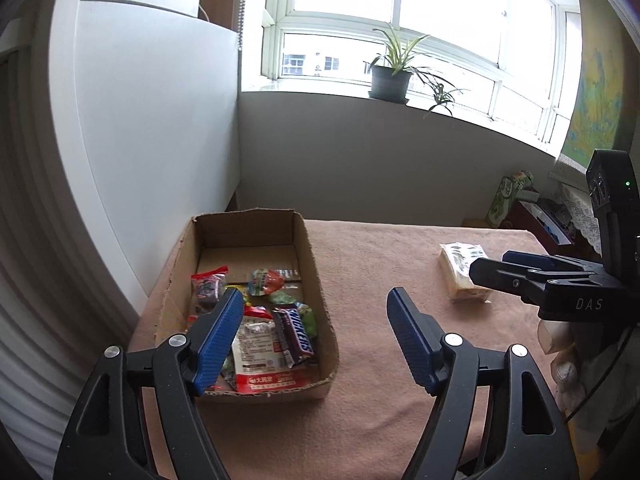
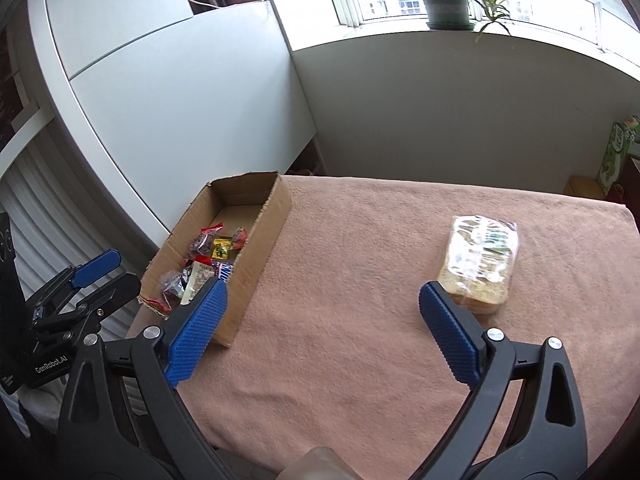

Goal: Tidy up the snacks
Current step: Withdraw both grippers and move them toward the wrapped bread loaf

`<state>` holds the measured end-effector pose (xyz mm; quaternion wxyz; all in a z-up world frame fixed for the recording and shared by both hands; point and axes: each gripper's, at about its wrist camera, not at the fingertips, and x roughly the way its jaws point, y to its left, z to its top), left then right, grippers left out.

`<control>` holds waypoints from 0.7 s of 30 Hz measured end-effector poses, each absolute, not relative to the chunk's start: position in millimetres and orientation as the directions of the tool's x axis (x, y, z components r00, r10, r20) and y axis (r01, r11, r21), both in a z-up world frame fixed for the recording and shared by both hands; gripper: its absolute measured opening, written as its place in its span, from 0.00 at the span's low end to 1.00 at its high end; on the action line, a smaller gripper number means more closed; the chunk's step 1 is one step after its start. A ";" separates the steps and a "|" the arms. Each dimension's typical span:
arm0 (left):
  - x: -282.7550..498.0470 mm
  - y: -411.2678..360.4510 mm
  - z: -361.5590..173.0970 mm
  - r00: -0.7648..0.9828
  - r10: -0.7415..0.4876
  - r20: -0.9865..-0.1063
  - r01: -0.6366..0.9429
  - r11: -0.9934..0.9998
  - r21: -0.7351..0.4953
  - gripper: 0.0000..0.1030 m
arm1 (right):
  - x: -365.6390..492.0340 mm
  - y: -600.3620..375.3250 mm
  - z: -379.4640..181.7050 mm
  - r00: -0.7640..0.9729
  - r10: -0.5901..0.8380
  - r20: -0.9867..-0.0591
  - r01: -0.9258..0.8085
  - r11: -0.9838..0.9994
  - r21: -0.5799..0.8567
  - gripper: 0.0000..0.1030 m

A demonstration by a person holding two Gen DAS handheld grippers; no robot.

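Observation:
An open cardboard box [image 1: 312, 264] [image 2: 276, 216] stands at the left of a table with a pink cloth. Several wrapped snacks lie in it, among them a Snickers bar [image 1: 296, 330] [image 2: 224, 270] and a white and red packet [image 1: 260, 354]. A clear-wrapped cake or bread pack [image 2: 478, 264] [image 1: 462, 276] lies alone on the cloth at the right. My left gripper [image 1: 316, 306] hangs open over the box's near right corner, with nothing between its blue pads. My right gripper [image 2: 324, 292] [image 1: 496, 266] stands wide open above the cloth, its right pad [image 2: 448, 332] just short of the pack.
The pink cloth [image 2: 360, 320] covers the table up to a white cabinet [image 1: 152, 120] on the left and a wall under a window. A potted plant [image 1: 390, 76] stands on the sill. A green carton [image 1: 506, 200] and a dark box sit beyond the table's far right corner.

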<state>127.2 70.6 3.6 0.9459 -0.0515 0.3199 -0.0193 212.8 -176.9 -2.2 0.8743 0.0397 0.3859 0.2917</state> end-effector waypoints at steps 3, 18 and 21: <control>127.6 54.2 0.8 0.787 -0.110 -0.607 0.038 0.991 -0.129 0.72 | 212.9 -209.9 -8.7 0.553 0.515 -0.655 -0.432 0.849 0.304 0.96; 164.7 -32.8 -36.7 0.690 -0.297 -0.660 0.191 0.954 -0.229 0.72 | 258.1 -319.0 -54.7 0.557 0.469 -0.686 -0.239 0.881 0.409 0.96; 177.4 -44.4 -42.8 0.665 -0.339 -0.665 0.217 0.940 -0.263 0.72 | 268.4 -321.2 -62.5 0.535 0.490 -0.688 -0.240 0.869 0.432 0.96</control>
